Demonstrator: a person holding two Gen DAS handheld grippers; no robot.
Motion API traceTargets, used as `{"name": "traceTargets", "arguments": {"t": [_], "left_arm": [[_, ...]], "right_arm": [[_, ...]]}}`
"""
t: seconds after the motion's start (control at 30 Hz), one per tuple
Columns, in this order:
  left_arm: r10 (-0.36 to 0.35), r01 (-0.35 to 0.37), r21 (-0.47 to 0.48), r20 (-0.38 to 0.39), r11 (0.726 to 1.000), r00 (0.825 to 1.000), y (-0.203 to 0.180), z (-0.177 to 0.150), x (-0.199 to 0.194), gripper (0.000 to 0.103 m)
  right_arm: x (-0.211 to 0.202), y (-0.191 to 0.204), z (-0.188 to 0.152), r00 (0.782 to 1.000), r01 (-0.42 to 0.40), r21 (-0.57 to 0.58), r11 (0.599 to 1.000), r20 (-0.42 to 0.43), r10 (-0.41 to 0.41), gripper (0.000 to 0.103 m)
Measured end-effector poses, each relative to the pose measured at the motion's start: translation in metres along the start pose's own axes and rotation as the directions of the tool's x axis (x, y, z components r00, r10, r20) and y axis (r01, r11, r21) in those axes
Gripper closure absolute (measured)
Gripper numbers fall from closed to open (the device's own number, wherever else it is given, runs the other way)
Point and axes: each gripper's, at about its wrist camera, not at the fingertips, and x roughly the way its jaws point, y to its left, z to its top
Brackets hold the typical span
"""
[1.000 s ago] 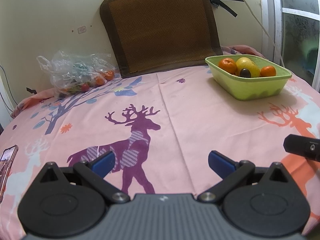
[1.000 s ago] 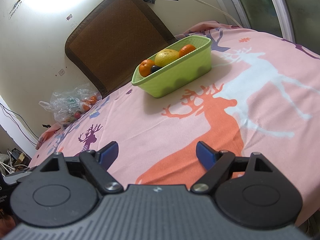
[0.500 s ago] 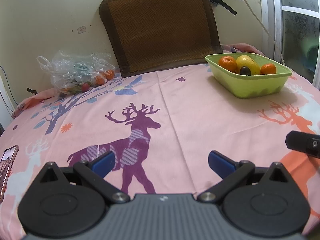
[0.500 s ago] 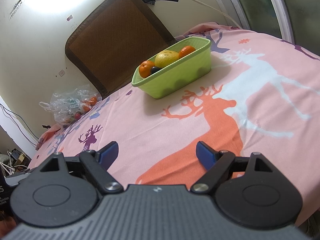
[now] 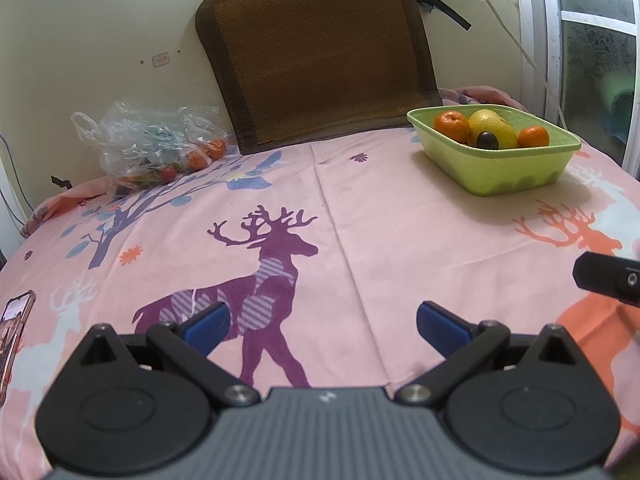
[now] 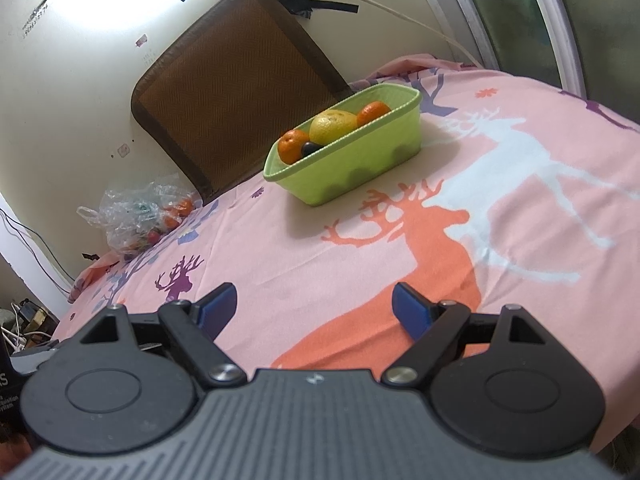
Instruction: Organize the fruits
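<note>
A light green basket stands at the far right of the pink deer-print tablecloth. It holds two oranges, a yellow citrus and a small dark fruit. A clear plastic bag with more fruit lies at the far left by the wall. My left gripper is open and empty above the purple deer. My right gripper is open and empty over the orange deer, well short of the basket.
A brown woven mat leans on the wall behind the table. A phone lies at the left table edge. The other gripper's black tip pokes in at the right of the left wrist view. Cables hang on the wall.
The left gripper has drifted slightly, so the basket sits a little further right and lower in its view. The right wrist view has barely shifted. Both stay open.
</note>
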Motion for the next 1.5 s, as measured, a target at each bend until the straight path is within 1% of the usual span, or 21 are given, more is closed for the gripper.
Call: {"name": "traceTargets", "arguments": {"t": [1.5], "left_arm": [[0.003,-0.003,0.015,0.007,1.0,1.0,-0.0034,0.001,-0.0033,0.0]], "right_arm": [[-0.0022,0.0012,0.0014,1.0,0.002,-0.017,1.0,0.02,-0.001,0.016]]}}
